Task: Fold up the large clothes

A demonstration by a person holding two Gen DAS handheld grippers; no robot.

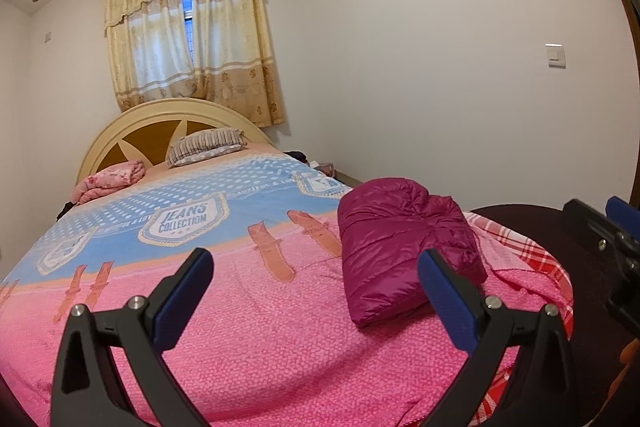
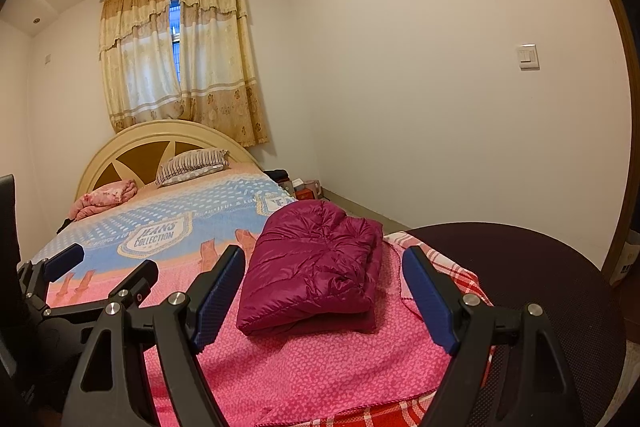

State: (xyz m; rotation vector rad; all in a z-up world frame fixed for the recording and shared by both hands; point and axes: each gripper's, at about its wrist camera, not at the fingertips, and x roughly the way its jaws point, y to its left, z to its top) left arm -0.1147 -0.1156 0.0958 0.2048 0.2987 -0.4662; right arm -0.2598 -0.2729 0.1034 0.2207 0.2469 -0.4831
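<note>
A magenta puffer jacket (image 1: 404, 247) lies folded into a compact bundle on the pink end of the bedspread (image 1: 260, 327), near the bed's right corner. My left gripper (image 1: 316, 275) hovers open over the foot of the bed, its right finger just in front of the jacket's near edge. In the right wrist view the same jacket (image 2: 316, 271) sits straight ahead between the spread blue pads of my right gripper (image 2: 324, 275), which is open and holds nothing. The left gripper (image 2: 104, 263) shows at the left there, also open. The right gripper's tip (image 1: 608, 227) pokes in at the right edge.
A round dark brown surface (image 2: 540, 287) stands at the bed's right corner, with a red checked cloth (image 2: 452, 267) beneath the bedspread edge. At the headboard (image 1: 168, 115) lie a striped pillow (image 1: 208, 145) and a pink folded blanket (image 1: 112, 179). Small items (image 2: 304, 187) sit by the right wall.
</note>
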